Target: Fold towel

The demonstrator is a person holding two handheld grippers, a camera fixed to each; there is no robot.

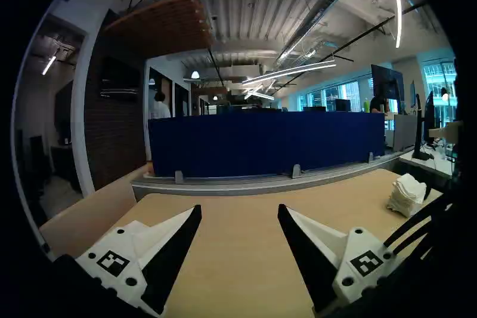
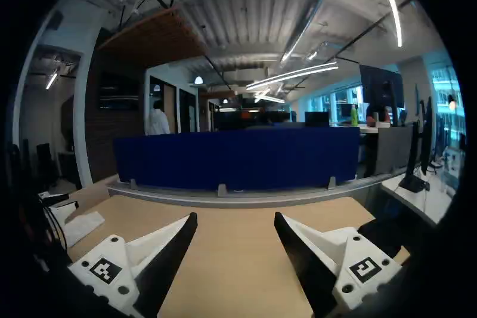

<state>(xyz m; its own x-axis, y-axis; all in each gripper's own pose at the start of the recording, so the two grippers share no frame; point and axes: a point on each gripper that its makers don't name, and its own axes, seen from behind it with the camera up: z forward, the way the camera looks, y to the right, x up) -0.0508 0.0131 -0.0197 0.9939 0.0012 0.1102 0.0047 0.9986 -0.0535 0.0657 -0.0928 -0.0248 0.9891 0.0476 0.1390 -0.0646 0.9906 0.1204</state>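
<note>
A stack of folded white towels (image 1: 408, 194) sits near the right edge of the wooden table (image 1: 250, 246) in the left gripper view. My left gripper (image 1: 238, 213) hovers open over bare tabletop, well to the left of that stack, with nothing between its fingers. In the right gripper view my right gripper (image 2: 234, 219) is also open above the wooden table (image 2: 238, 258), holding nothing. A white cloth-like item (image 2: 80, 227) lies at the table's left edge there.
A blue partition (image 1: 265, 142) runs along the table's far edge, with a grey rail beneath it. Monitors (image 1: 428, 121) stand on a neighbouring desk to the right. A person in white (image 2: 158, 121) stands far back. Black cables (image 2: 50, 222) hang at the left.
</note>
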